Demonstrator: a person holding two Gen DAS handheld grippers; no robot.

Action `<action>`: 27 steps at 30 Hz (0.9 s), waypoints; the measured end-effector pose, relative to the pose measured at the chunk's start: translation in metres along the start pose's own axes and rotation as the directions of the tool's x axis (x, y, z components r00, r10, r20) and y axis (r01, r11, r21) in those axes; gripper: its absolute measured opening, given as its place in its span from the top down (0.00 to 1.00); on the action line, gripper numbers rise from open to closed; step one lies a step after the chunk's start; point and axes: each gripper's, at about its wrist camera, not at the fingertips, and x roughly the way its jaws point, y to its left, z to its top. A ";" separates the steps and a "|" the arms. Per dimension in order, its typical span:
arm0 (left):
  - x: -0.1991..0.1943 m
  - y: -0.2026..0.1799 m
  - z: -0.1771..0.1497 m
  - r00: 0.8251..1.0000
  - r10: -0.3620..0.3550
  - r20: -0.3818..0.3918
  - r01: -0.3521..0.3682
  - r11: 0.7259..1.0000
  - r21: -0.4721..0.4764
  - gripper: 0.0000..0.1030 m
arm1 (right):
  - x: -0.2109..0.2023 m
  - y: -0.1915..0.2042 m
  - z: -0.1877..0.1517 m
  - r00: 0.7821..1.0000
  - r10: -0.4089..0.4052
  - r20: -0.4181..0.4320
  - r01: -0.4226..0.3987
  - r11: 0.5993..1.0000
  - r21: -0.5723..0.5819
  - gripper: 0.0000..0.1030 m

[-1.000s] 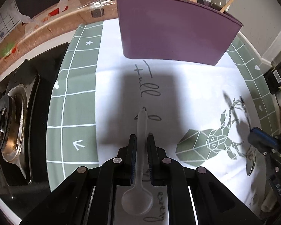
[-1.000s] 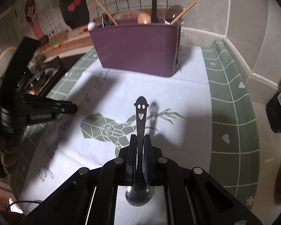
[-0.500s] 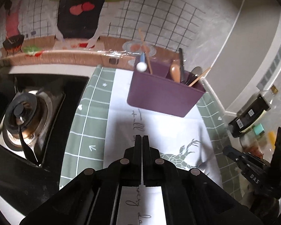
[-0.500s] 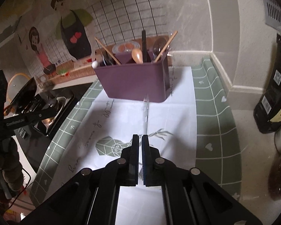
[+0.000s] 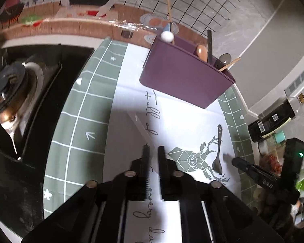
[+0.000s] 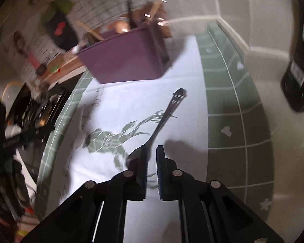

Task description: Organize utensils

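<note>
Tiled wall and a printed backsplash close off the far edge of the surface (image 5: pixel 85 105), which carries a green-and-white mat with a deer print; a gas burner (image 5: pixel 8 85) sits off its left edge and a dark bottle (image 5: pixel 271 119) off its right edge. A purple utensil holder (image 5: pixel 184 77) stands at the far edge of the mat, already loaded with spoons and chopsticks. The dark smiley-handled spoon (image 6: pixel 162 121) lies flat on the deer print, handle toward the holder, bowl toward the near edge. The step in hand appears to be the pickup of loose utensils. The right tongs (image 6: pixel 151 154) have just been opening; the jaws stand slightly spread with nothing between them, and the spoon bowl lies just beside the left-hand jaw as pictured. The left tongs (image 5: pixel 153 154) have likewise just been opening and are slightly spread and empty. The next move calls for widening the right jaws, centring them over the spoon's neck, descending and closing, then carrying the spoon to a holder compartment. The left wrist view is sharp: it shows the whole spoon, the holder contents and the other tongs near the right edge. It also shows a clear spoon (image 5: pixel 140 128) lying faintly ahead of the left tongs; its outline is hard to trace. The right wrist view is motion-blurred but alone shows how close jaw and spoon bowl stand.
</note>
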 end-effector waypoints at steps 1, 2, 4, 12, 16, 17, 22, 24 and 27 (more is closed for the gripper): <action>0.000 0.001 0.000 1.000 0.003 -0.001 -0.003 1.000 -0.002 0.74 | 0.005 -0.005 0.003 1.000 -0.004 -0.009 0.004 0.999 0.033 0.87; 0.000 0.001 0.001 1.000 0.007 -0.001 -0.007 1.000 -0.001 0.70 | 0.010 -0.008 0.006 1.000 -0.013 -0.020 0.014 0.998 0.059 0.87; 0.000 0.001 0.001 1.000 0.018 0.001 -0.018 1.000 0.012 0.66 | 0.018 -0.011 0.012 0.998 -0.028 -0.049 0.033 0.995 0.092 0.87; 0.011 0.010 0.001 0.998 0.052 -0.044 -0.050 0.998 0.036 0.64 | 0.047 0.024 0.031 0.988 -0.148 -0.047 0.148 0.989 -0.014 0.85; 0.020 0.013 0.004 0.996 0.041 -0.079 -0.040 0.999 0.020 0.64 | 0.065 0.044 0.049 0.973 -0.230 -0.016 0.228 0.969 -0.097 0.79; 0.025 0.014 0.006 0.995 0.029 -0.096 -0.028 1.000 0.006 0.64 | 0.069 0.047 0.053 0.971 -0.240 -0.010 0.237 0.965 -0.114 0.77; 0.050 0.013 0.018 0.988 0.024 -0.156 -0.030 0.999 -0.041 0.64 | 0.083 0.059 0.065 0.961 -0.276 0.016 0.274 0.940 -0.205 0.76; 0.061 0.013 0.024 0.984 0.031 -0.174 -0.041 0.998 -0.053 0.64 | 0.082 0.059 0.062 0.961 -0.276 0.023 0.274 0.932 -0.237 0.90; 0.070 0.007 0.034 0.986 0.056 -0.156 -0.061 0.998 -0.029 0.64 | 0.075 0.054 0.055 0.969 -0.245 0.015 0.241 0.937 -0.255 0.90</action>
